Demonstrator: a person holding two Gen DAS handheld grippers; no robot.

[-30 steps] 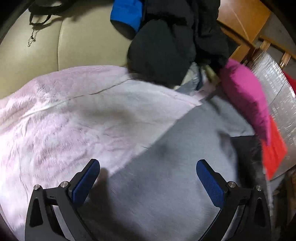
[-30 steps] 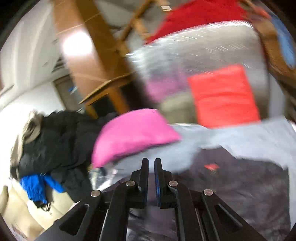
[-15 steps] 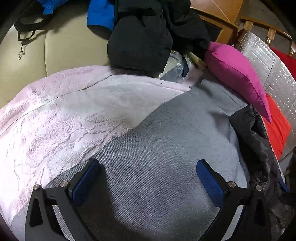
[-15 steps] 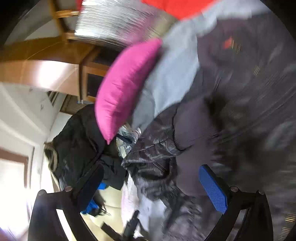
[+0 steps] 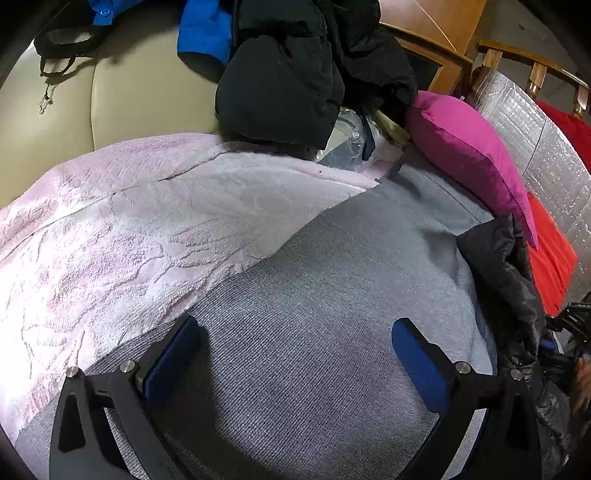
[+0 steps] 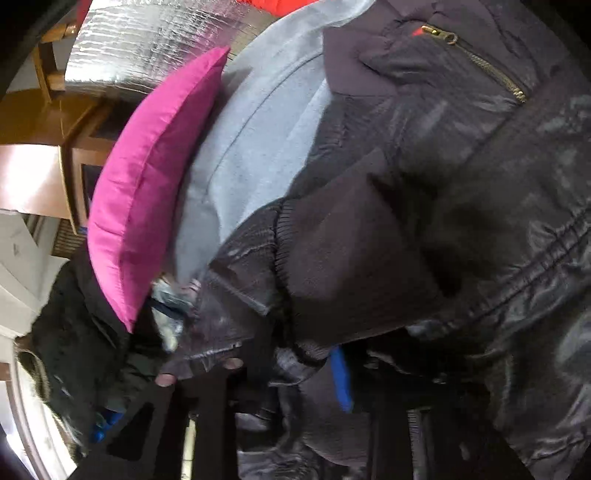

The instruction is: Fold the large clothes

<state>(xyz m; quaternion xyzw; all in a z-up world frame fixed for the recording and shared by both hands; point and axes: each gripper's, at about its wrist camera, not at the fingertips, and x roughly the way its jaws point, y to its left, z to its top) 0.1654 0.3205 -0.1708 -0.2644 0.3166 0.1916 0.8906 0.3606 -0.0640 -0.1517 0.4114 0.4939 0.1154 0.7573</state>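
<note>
Jacket (image 6: 424,206) bunched at sofa's right edge, awaiting spreading | left gripper (image 5: 295,354) open above our grey sweater (image 5: 314,314) | right gripper's state untellable

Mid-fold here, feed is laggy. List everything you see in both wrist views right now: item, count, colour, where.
Dark jacket: one, black, brass zip, on the grey cloth, bunched over the right gripper.
Grey cloth: one, under the left gripper.
Pink towel: one, pale pink, beside the grey cloth.
Cushion: one, magenta, at the grey cloth's far edge.
Black coats: a pile, behind the towel.
Blue garment: one, beside the coats.
Sofa: beige, behind the towel.
Foil sheet: silver, behind the cushion.
Red item: one, against the foil.
Left gripper: fingers open.
Right gripper: mostly hidden by the jacket.
</note>
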